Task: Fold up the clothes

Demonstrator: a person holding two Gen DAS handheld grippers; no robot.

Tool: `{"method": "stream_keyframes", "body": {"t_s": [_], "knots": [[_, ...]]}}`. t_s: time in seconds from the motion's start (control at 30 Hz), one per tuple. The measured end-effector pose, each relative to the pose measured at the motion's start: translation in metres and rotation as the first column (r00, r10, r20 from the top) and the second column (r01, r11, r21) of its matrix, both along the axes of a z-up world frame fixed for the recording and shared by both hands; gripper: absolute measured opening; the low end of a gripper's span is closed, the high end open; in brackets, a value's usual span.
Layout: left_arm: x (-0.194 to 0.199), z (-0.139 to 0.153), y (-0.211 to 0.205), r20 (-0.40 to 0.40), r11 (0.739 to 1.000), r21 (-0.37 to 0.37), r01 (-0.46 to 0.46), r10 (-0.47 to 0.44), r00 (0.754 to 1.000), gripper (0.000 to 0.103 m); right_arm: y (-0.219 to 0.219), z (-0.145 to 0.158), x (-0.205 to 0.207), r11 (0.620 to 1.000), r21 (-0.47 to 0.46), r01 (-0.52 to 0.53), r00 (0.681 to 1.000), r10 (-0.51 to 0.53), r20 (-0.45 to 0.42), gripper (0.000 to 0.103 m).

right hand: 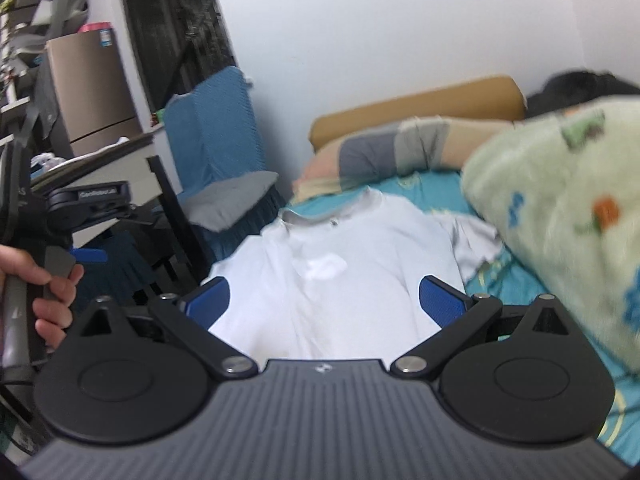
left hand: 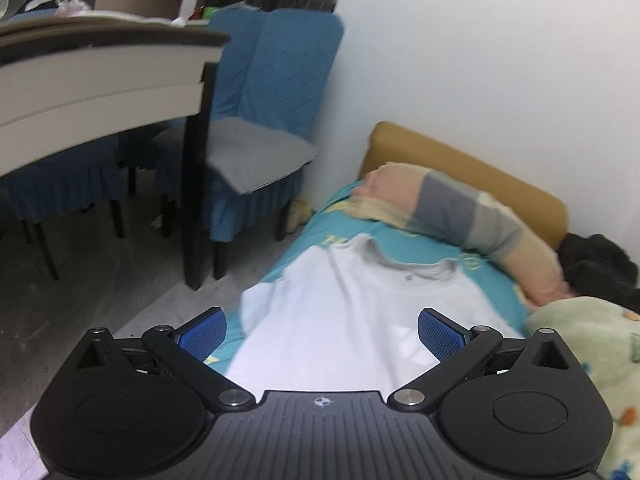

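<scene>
White T-shirt [left hand: 352, 312] flat on teal bed [left hand: 424, 240] — beyond both wide-open, empty grippers, left gripper [left hand: 322, 334], right gripper [right hand: 324, 302].

The soft white cotton-like T-shirt [left hand: 344, 312] is matt and lightly creased, with a ribbed collar. It lies on a smooth turquoise printed bedsheet [left hand: 404, 240]. The fleecy pale-green patterned blanket [right hand: 560, 220] looks plush (blurred here). The left gripper [left hand: 322, 334] has matt black plastic arms, shiny metal rivets and textured blue pads [left hand: 440, 336].
</scene>
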State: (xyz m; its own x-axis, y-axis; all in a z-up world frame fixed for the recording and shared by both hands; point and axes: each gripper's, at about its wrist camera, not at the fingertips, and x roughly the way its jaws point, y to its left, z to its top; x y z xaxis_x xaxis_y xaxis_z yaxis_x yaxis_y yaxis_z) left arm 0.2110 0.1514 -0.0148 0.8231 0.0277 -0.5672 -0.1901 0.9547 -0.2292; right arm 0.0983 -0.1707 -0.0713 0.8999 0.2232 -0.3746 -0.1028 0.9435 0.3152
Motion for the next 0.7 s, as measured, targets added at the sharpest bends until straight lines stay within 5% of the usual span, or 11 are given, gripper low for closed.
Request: {"method": "stream_keyframes", "body": {"t_s": [0.17,0.3,0.53,0.7], "knots": [[0.039,-0.053,0.043,-0.056,0.986,-0.122,-0.109,0.103,0.993,0.101,-0.001,-0.032,0.022,0.999,0.048,0.016,0.998,-0.013,-0.062,0.103],[0.071,-0.095,0.066,-0.088,0.965,-0.209,-0.156,0.140,0.986,0.099,0.006,-0.046,0.037,1.000,0.007,0.024,0.999,-0.023,-0.026,0.103],[0.146,-0.149,0.080,-0.111,0.961,-0.213,-0.174,0.154,0.982,0.095,0.009,-0.080,0.066,0.998,-0.032,0.049,0.998,-0.050,-0.038,0.103],[0.181,-0.167,0.076,-0.133,0.973,-0.180,-0.143,0.120,0.984,0.055,0.011,-0.093,0.085,0.997,-0.024,0.068,0.995,-0.069,-0.076,0.103]]}}
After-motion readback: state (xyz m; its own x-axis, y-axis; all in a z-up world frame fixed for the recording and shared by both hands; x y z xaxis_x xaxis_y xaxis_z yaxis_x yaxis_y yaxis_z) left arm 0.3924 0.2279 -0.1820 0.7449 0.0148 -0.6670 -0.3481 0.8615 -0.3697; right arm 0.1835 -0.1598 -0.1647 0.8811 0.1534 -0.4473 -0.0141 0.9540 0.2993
